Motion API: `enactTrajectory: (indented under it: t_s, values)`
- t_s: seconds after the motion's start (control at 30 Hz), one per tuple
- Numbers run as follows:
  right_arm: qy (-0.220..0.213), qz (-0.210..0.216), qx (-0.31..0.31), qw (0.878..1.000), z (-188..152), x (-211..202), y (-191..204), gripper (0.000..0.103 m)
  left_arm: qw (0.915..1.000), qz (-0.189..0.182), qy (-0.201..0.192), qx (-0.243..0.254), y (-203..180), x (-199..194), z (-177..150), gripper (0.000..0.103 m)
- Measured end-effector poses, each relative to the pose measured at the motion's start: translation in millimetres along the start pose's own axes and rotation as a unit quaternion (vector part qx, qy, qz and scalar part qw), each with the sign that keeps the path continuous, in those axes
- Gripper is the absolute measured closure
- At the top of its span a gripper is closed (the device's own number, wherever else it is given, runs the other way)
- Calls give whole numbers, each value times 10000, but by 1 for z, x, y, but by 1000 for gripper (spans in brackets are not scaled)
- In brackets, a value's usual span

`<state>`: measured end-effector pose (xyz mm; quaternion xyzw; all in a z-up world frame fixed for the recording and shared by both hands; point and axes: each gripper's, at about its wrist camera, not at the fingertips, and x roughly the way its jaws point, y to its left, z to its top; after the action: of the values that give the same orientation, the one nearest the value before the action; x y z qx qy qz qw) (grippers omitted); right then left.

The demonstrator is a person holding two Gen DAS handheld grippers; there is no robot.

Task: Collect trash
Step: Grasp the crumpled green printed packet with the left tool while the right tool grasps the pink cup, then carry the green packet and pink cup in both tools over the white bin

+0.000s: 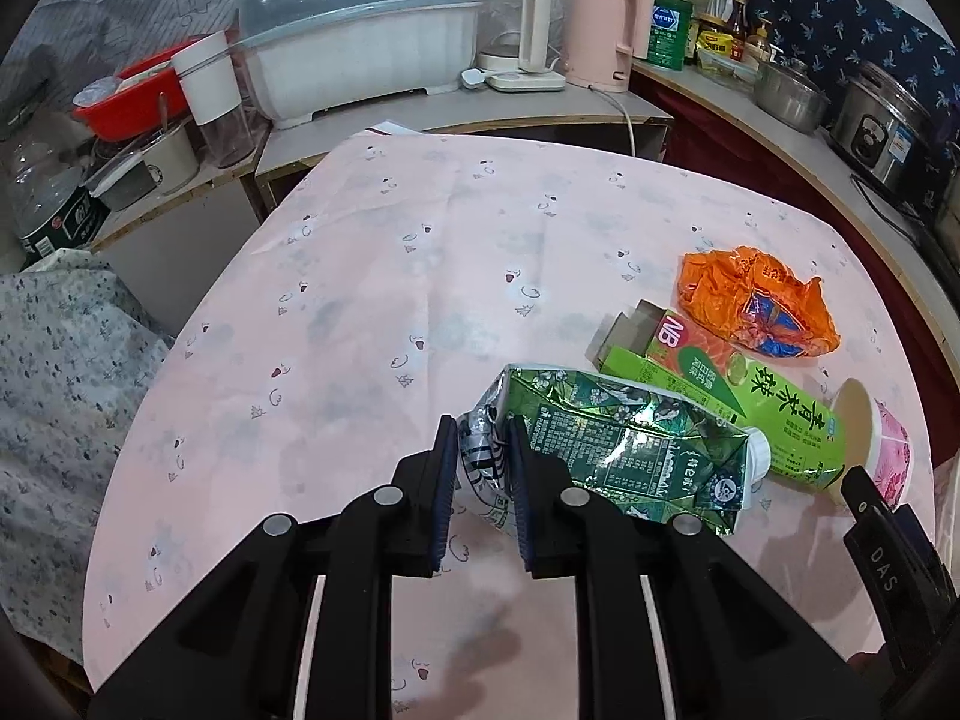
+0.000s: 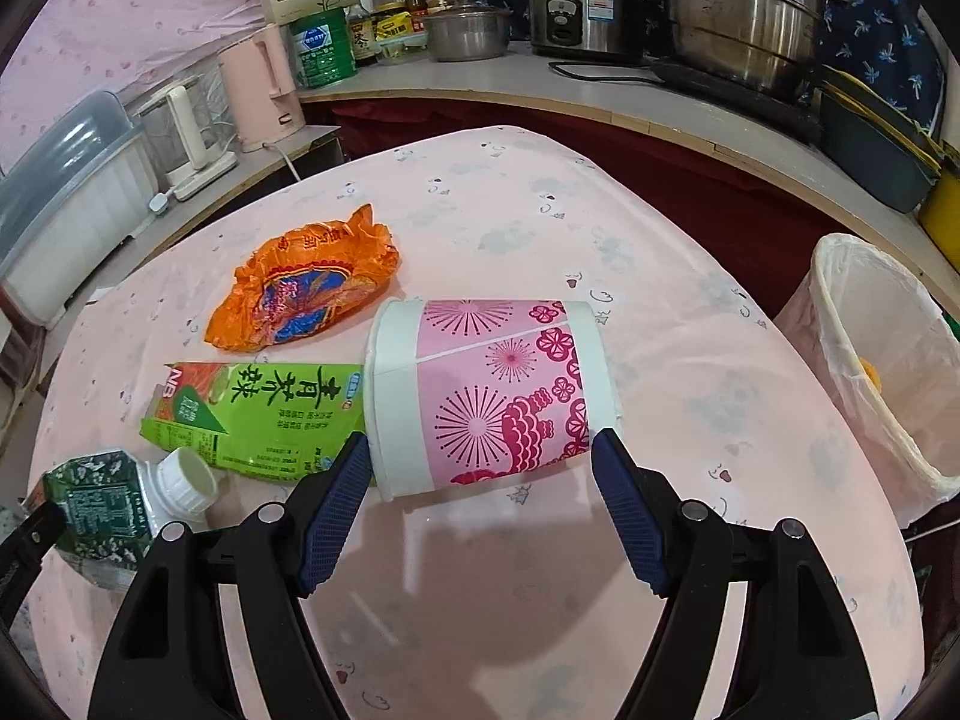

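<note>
A crushed dark green drink carton (image 1: 630, 456) with a white cap lies on the pink tablecloth (image 1: 390, 276). My left gripper (image 1: 480, 441) is shut on its crumpled bottom end. The same carton (image 2: 102, 510) shows at the lower left of the right wrist view. A pink and white paper cup (image 2: 492, 384) lies on its side, and my right gripper (image 2: 483, 438) stands open with its fingertips at either end of the cup. Beside the cup lie a light green tea box (image 2: 258, 414) and an orange crumpled wrapper (image 2: 306, 288). A bin (image 2: 870, 360) lined with a white bag stands at the table's right edge.
Behind the table runs a counter with a pink kettle (image 1: 600, 36), a white kettle (image 1: 528, 30), a covered dish rack (image 1: 360, 42), steel pots (image 2: 738, 18) and a rice cooker (image 2: 582, 6). Something orange lies inside the bin. A flowered cloth (image 1: 60, 372) hangs left of the table.
</note>
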<state>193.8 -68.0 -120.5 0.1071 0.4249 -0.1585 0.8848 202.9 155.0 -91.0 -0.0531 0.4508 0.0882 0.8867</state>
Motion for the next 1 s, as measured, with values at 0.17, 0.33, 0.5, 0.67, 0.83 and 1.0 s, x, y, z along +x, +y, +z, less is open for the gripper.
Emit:
enactTrajectory:
  t_s: [0.17, 0.33, 0.5, 0.67, 0.83, 1.0]
  values:
    - [-11, -77, 146, 9999, -3, 4, -17, 32, 9999, -47, 43, 83, -4, 0, -5, 86]
    - [14, -99, 447, 9989, -2, 4, -44, 44, 9998, -90, 54, 160, -10, -1, -8, 86]
    - [-19, -68, 735, 9973, 0, 3, -67, 61, 9996, -134, 60, 232, -19, -4, -11, 86]
    - [62, 61, 804, 9967, 2, 10, -80, 91, 9994, -159, 41, 317, -31, -8, -14, 86]
    - [-45, 239, 797, 9965, 4, 2, -89, 95, 9990, -194, 8, 401, -43, -14, -16, 86]
    - [-194, 338, 795, 9961, 6, -14, -97, 95, 9984, -251, -64, 496, -57, -24, -19, 86]
